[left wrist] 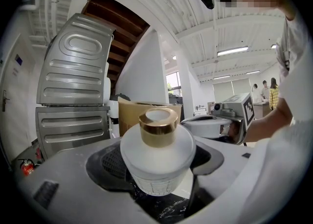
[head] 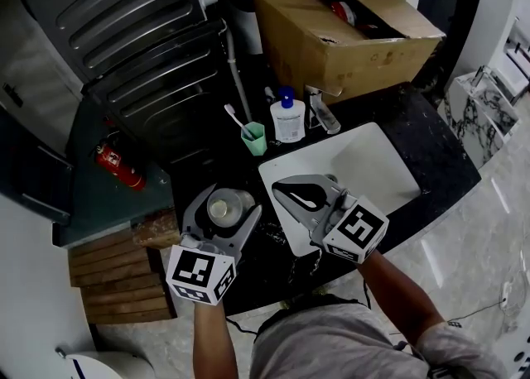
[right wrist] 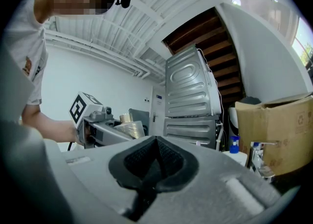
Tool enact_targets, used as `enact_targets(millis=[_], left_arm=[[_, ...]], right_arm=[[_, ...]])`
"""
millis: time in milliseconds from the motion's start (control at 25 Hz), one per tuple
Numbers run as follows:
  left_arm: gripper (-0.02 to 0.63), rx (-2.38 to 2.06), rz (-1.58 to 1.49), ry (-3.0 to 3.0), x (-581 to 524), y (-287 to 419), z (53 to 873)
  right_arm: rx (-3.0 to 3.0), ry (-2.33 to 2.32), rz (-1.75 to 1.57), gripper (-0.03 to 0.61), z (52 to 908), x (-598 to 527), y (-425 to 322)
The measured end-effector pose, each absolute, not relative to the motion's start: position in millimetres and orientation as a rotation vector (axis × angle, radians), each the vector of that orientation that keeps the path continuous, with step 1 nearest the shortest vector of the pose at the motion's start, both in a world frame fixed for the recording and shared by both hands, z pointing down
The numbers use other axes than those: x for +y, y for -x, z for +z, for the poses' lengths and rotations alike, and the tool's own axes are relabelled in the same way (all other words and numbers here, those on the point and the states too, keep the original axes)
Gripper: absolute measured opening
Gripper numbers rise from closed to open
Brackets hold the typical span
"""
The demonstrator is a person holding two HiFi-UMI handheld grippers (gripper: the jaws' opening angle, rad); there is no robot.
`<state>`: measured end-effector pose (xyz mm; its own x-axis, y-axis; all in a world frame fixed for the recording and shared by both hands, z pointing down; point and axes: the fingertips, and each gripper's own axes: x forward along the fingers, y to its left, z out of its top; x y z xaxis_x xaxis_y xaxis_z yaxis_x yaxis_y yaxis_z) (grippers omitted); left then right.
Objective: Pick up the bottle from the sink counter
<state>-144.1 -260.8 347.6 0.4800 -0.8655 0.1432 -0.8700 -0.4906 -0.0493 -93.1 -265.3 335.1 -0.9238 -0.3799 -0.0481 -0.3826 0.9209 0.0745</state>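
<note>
A squat white bottle point(head: 225, 206) with a gold cap sits between the jaws of my left gripper point(head: 224, 200), at the left end of the black sink counter point(head: 431, 154). In the left gripper view the bottle point(left wrist: 157, 154) fills the gap between the dark pads, its cap upright and the marble counter showing under it. The left gripper point(left wrist: 159, 179) is shut on it. My right gripper point(head: 303, 196) hovers over the near left corner of the white sink point(head: 364, 162). Its jaws point(right wrist: 155, 157) are shut with nothing between them.
A white bottle with a blue cap point(head: 287, 117), a green cup holding a toothbrush point(head: 254, 137) and a tap point(head: 321, 112) stand behind the sink. An open cardboard box point(head: 348, 26) sits at the back. A grey appliance point(head: 124, 30) and a red fire extinguisher point(head: 118, 166) are on the left.
</note>
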Motion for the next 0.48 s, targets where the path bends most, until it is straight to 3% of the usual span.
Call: enact_targets(millis=[480], left_arm=[[0.33,-1.564,0.237,-2.676,-260.4,141.0,348.4]], right_arm=[[3.043,0.608,0.127,0.0,333.5,-265.1,90.1]])
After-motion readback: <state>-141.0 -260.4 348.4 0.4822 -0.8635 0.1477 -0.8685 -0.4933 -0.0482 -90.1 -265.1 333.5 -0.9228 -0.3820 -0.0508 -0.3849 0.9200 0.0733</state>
